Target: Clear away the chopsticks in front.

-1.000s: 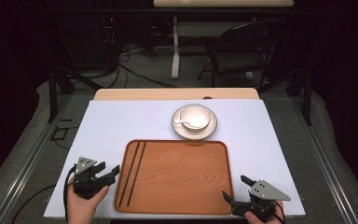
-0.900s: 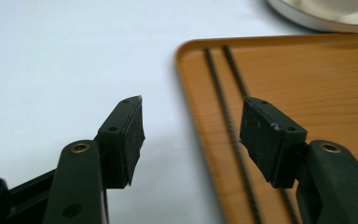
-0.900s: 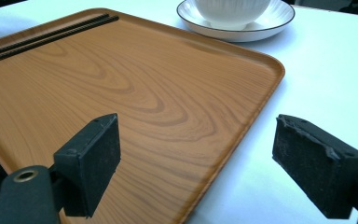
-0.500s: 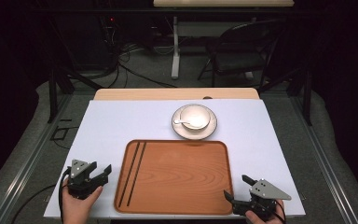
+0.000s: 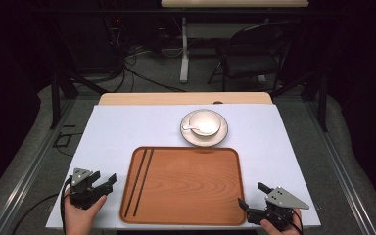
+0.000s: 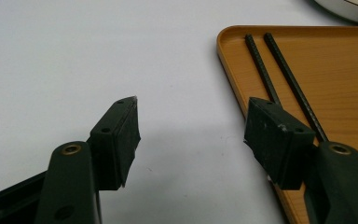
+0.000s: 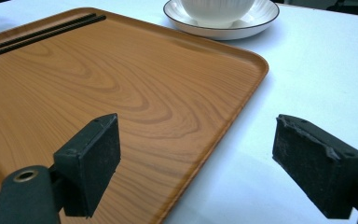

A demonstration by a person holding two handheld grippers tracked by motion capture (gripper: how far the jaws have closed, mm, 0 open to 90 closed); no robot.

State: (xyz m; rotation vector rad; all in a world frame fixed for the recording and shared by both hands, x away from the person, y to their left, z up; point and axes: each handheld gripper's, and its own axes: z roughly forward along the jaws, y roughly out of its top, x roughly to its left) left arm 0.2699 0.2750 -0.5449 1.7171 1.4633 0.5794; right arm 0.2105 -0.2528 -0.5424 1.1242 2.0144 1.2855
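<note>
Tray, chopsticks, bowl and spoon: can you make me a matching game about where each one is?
Things:
1. wooden tray
2. black chopsticks
3. white bowl
4. white spoon

Places:
A. inside the bowl
B. on the saucer, beyond the tray
C. lying along the tray's left side
D. on the white table, between the two grippers

Pairs: 1-D, 2-C, 3-B, 4-A

Wooden tray [image 5: 186, 188] — flat on the white table, two black chopsticks [image 5: 141, 182] along its left side
</note>
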